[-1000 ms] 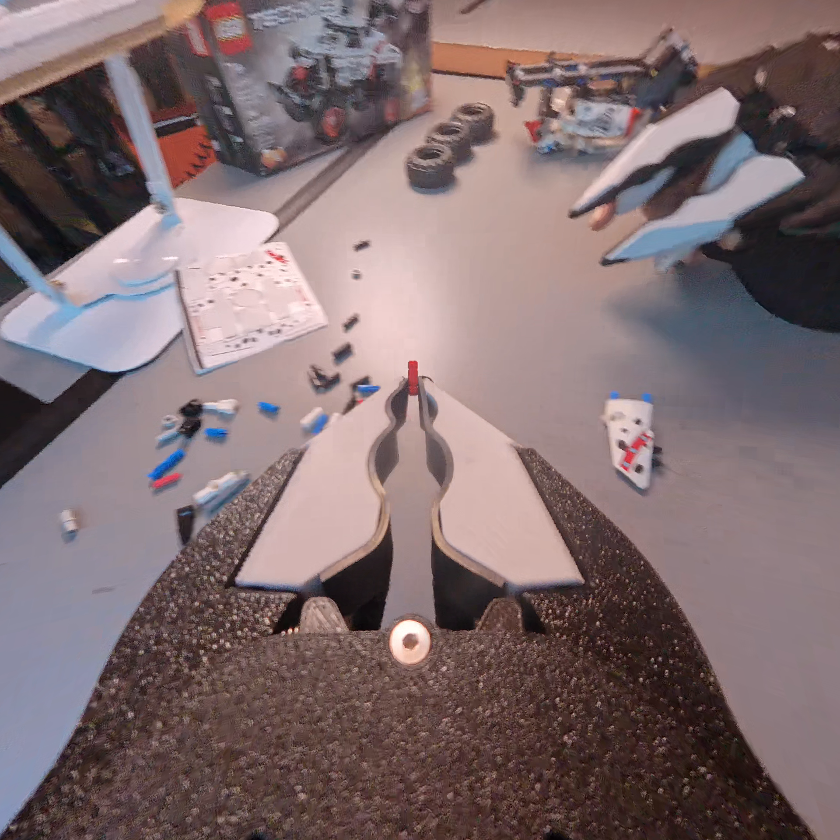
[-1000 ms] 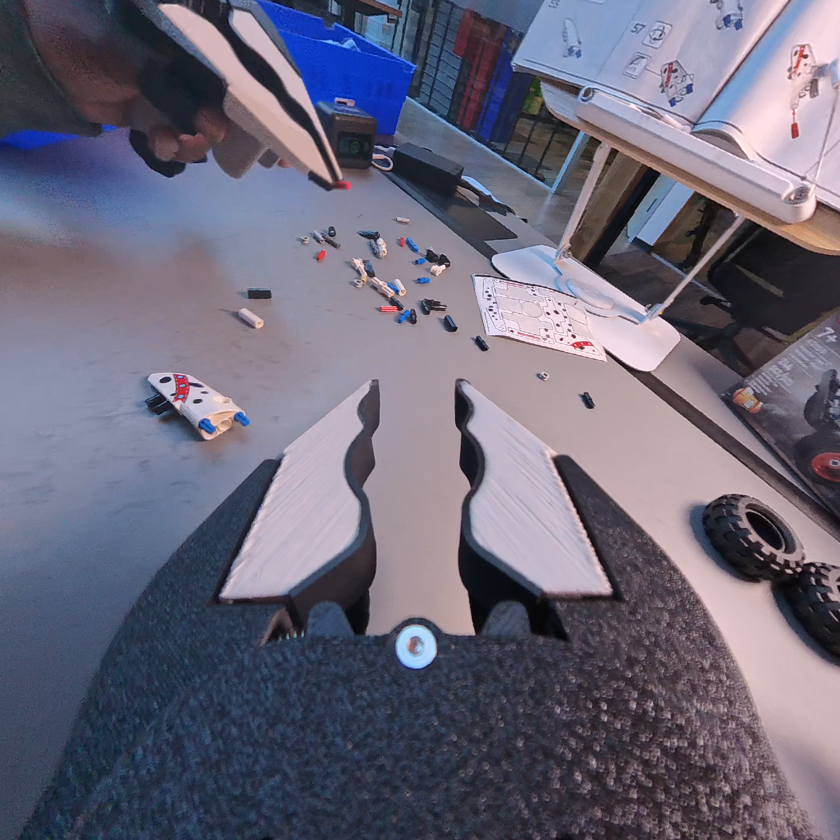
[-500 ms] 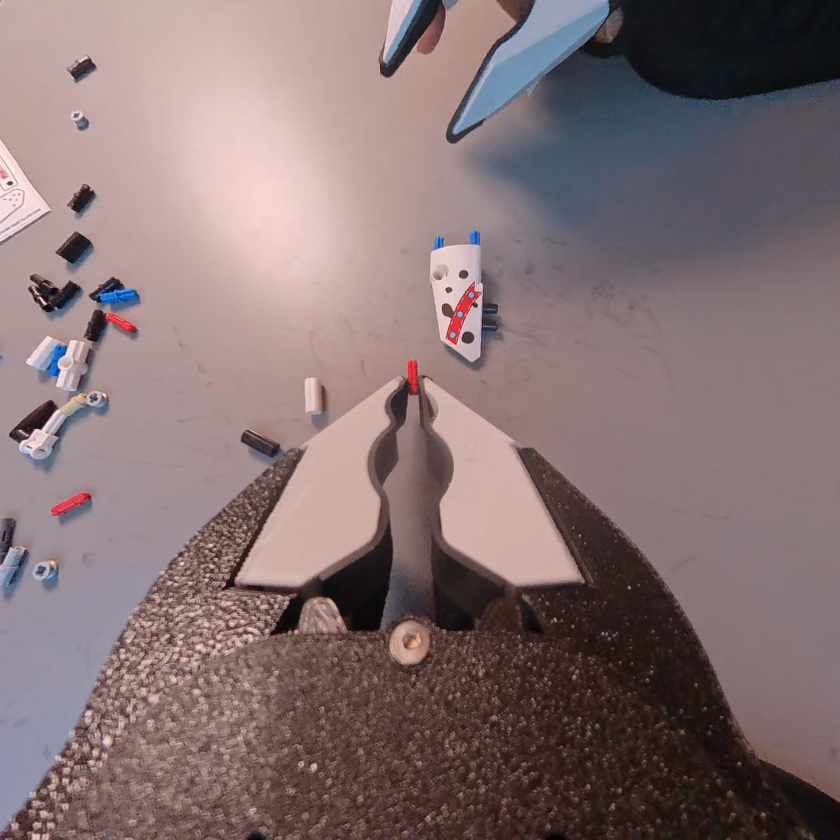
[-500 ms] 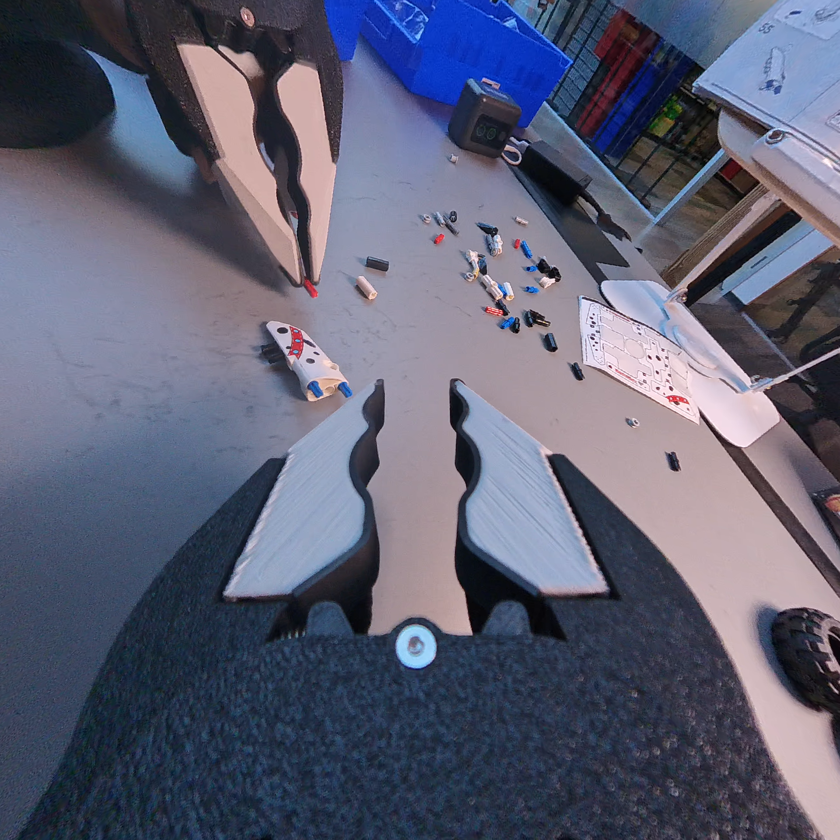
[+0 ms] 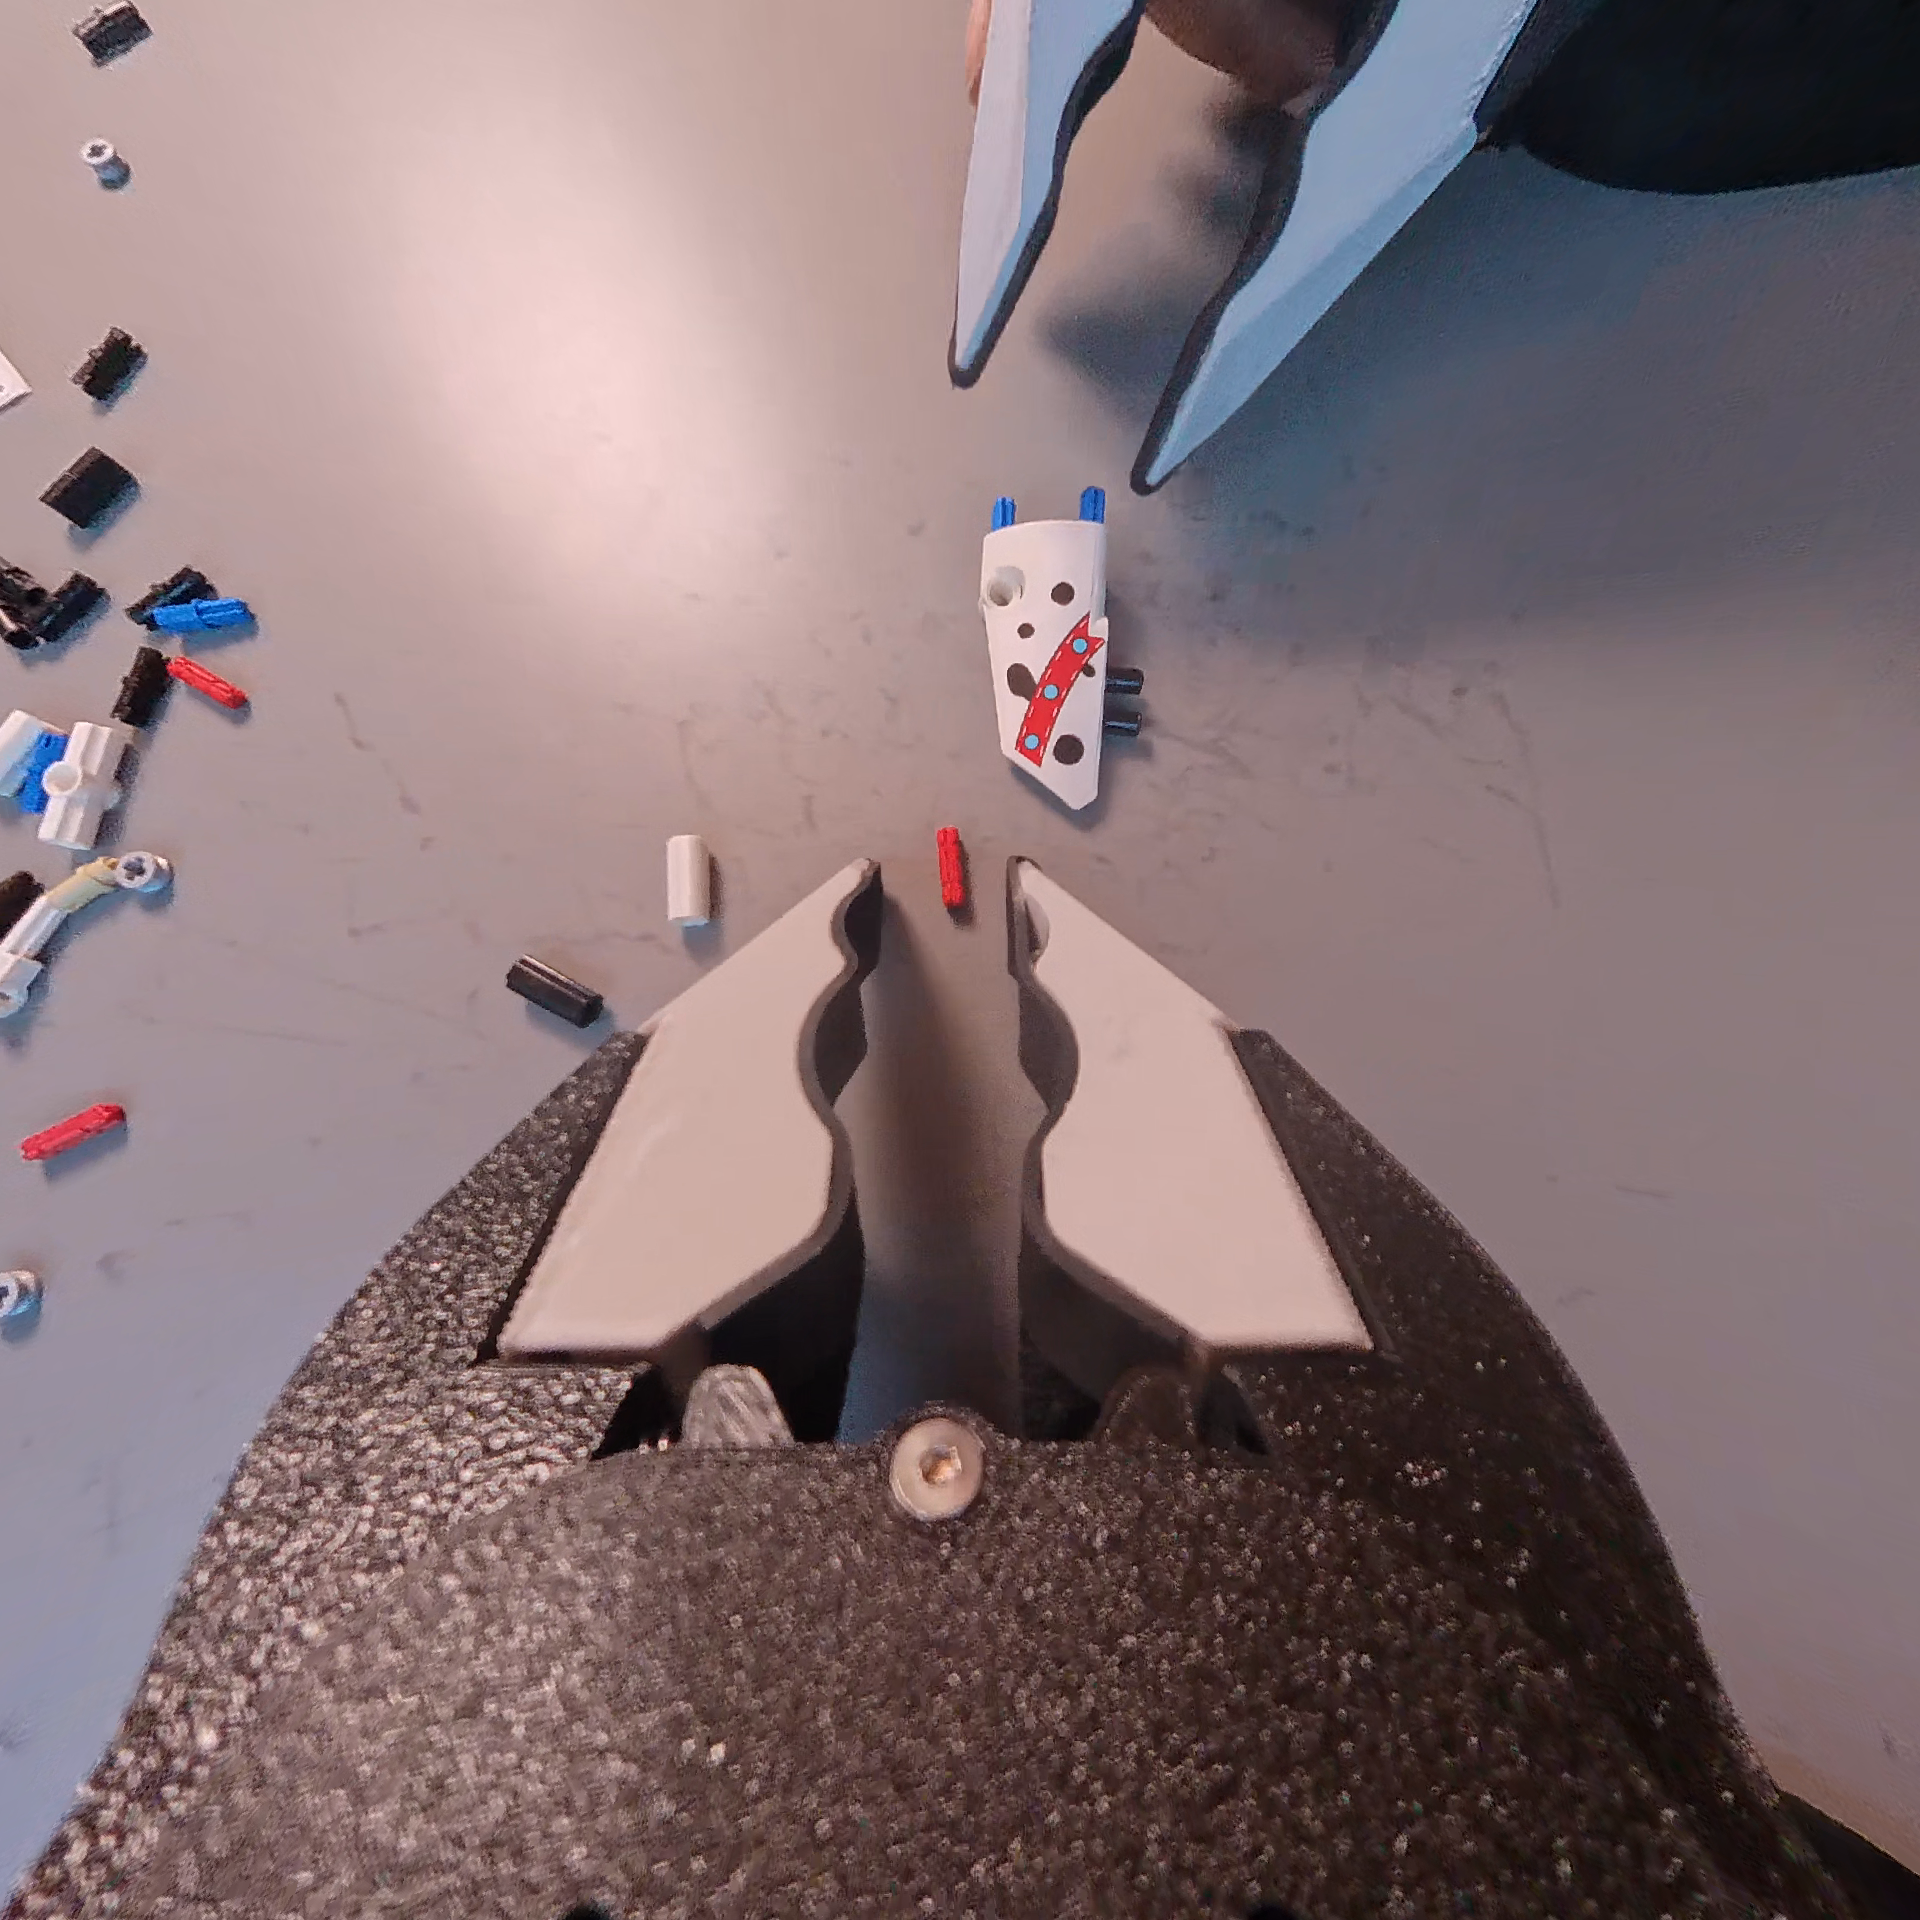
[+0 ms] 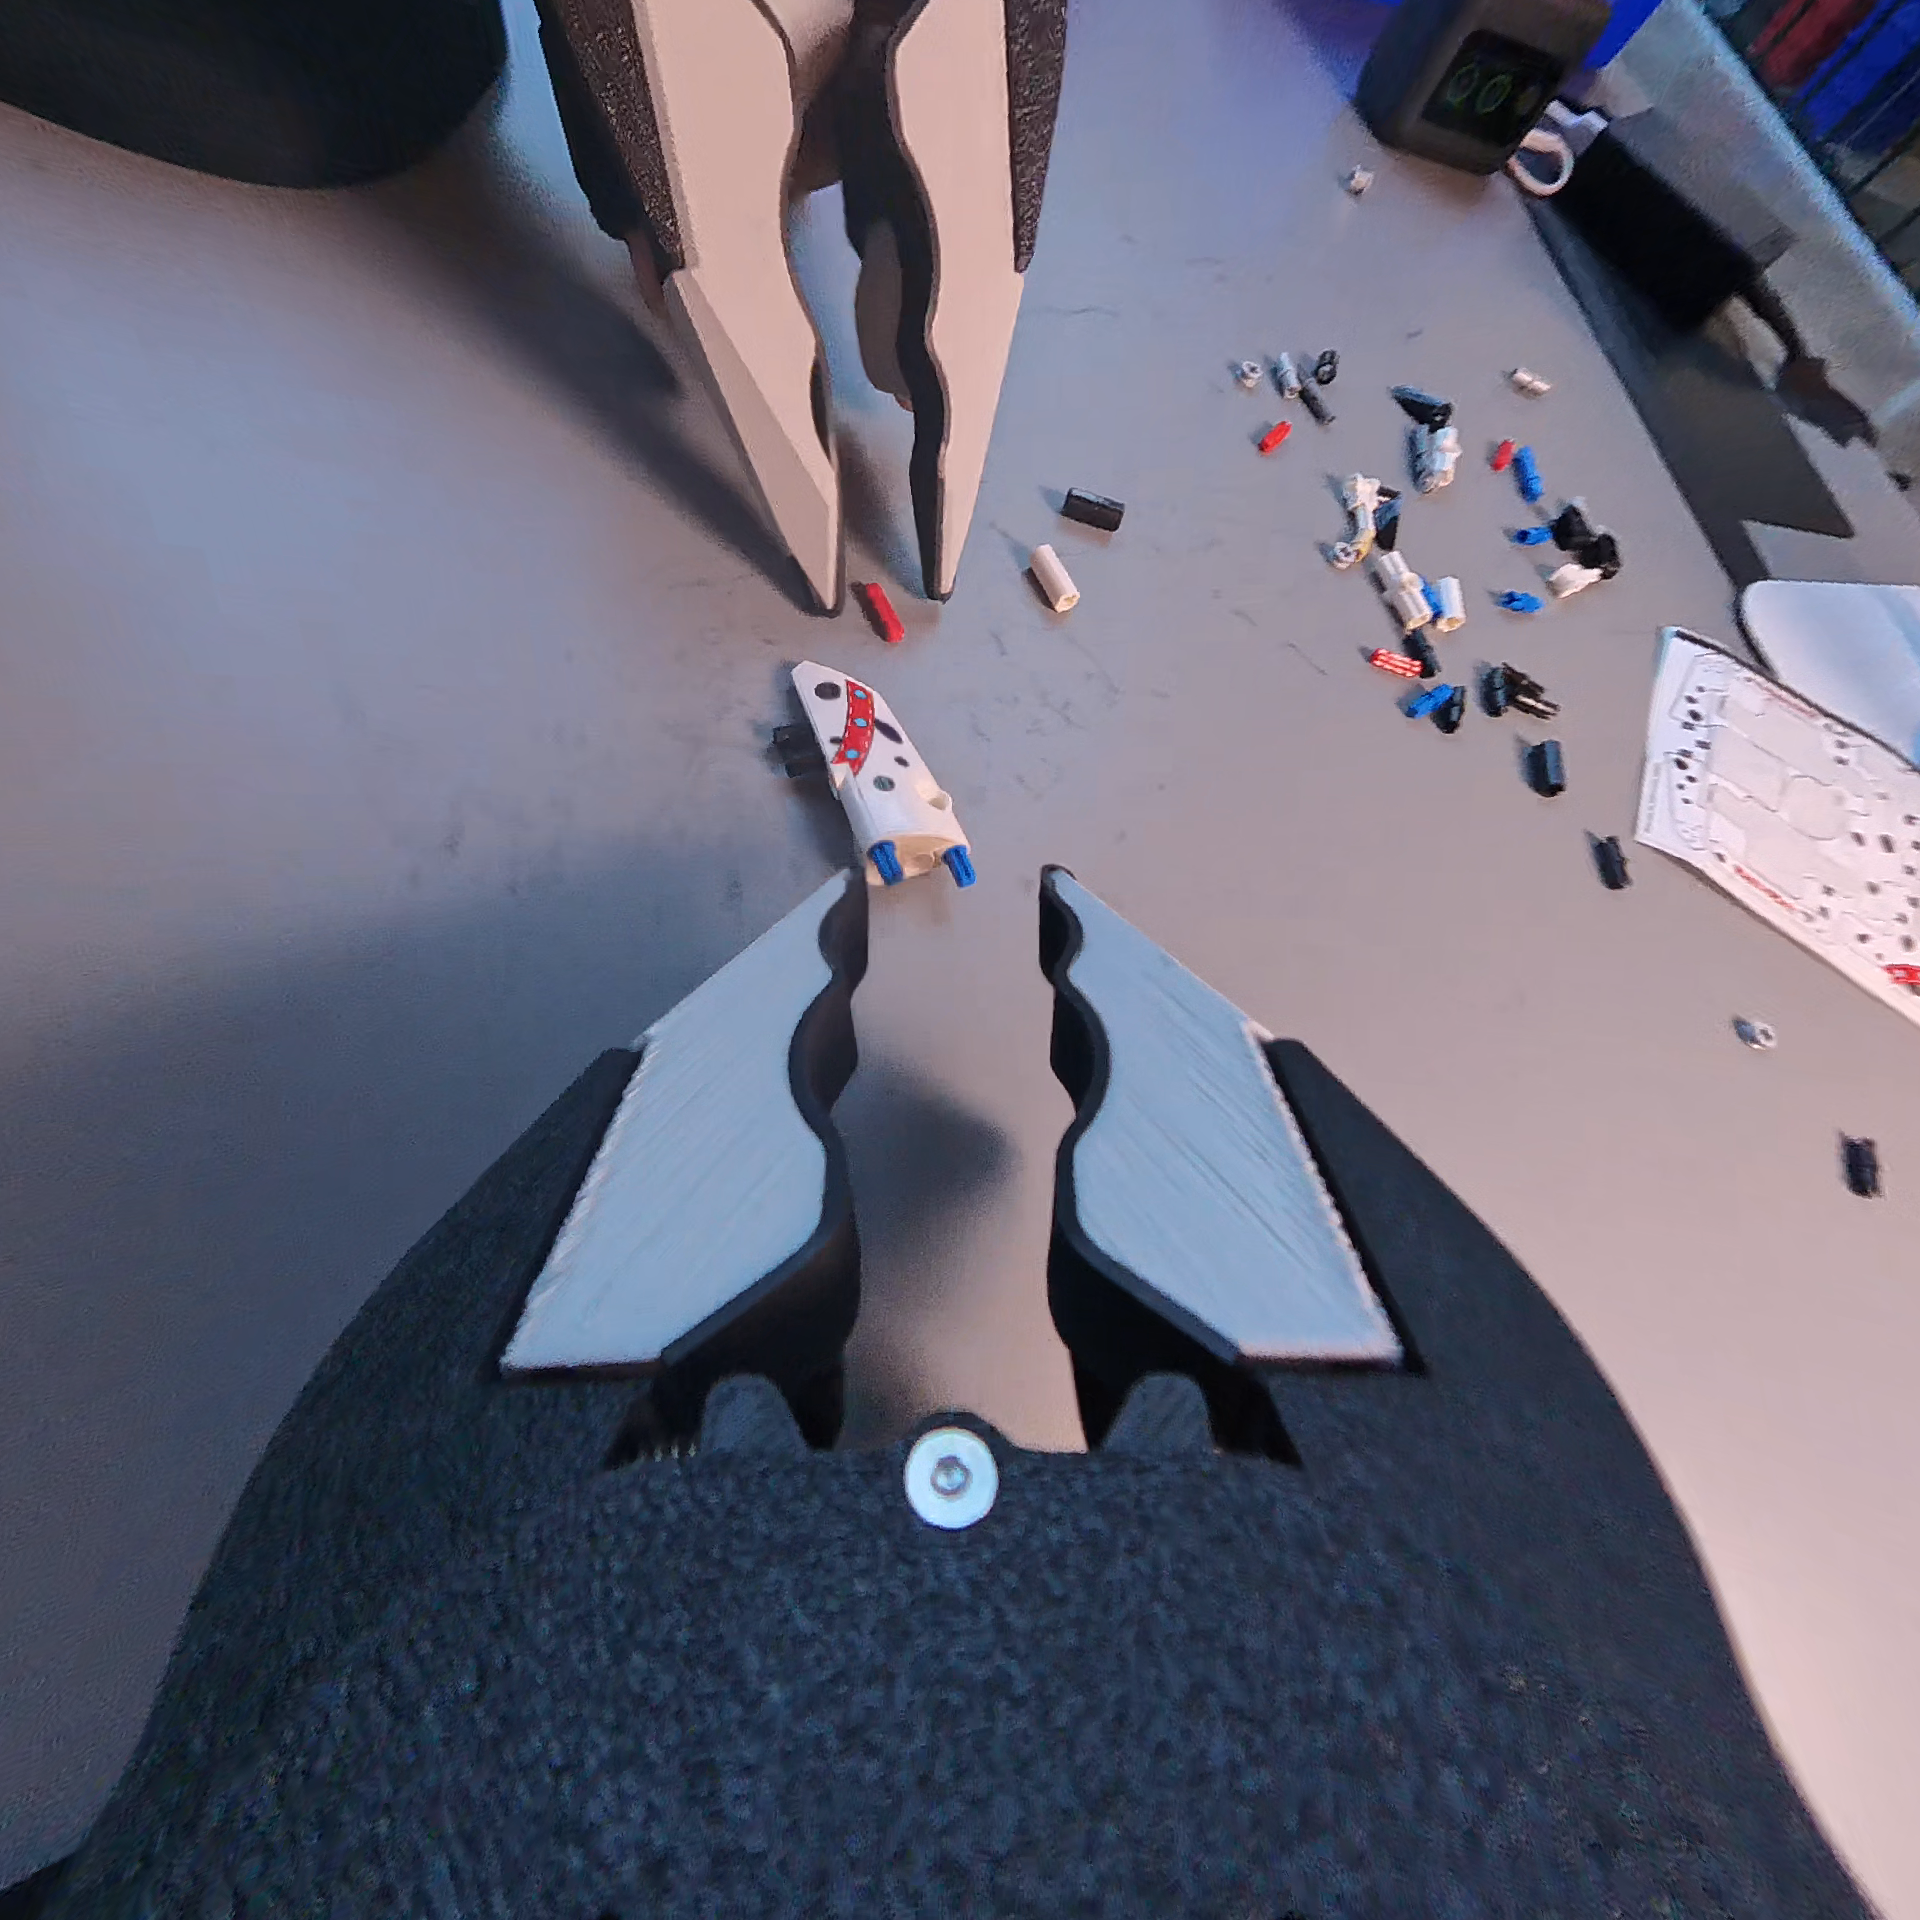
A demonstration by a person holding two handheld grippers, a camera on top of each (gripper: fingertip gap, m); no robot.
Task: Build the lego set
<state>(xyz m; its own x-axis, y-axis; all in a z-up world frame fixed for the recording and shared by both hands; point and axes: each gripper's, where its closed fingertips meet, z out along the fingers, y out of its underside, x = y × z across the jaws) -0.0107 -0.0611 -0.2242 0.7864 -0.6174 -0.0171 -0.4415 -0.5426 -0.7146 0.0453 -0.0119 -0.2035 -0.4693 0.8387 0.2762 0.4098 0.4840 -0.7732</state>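
Item: left gripper [image 5: 943, 864], jaws parted, holding nothing; a red pin [image 5: 950, 867] lay loose on the grey table [image 5: 1455, 935] between its fingertips.

Item: right gripper [image 6: 954, 875], jaws parted and empty, tips just beside the blue pins of the white panel [image 6: 878, 774].

Item: white panel, a small sub-assembly with red stripe and dark spots, fitted with two blue pins at one end and two black pins on one side; it lay flat between the two grippers.

Item: loose stock, unassembled: white sleeve [image 5: 687, 879], black connector [image 5: 554, 991], a scatter of pins and connectors [image 6: 1434, 561], a printed sheet [image 6: 1766, 800].

Progress, as judged: early within this sub-assembly; red pin not yet fitted, most small parts unused.
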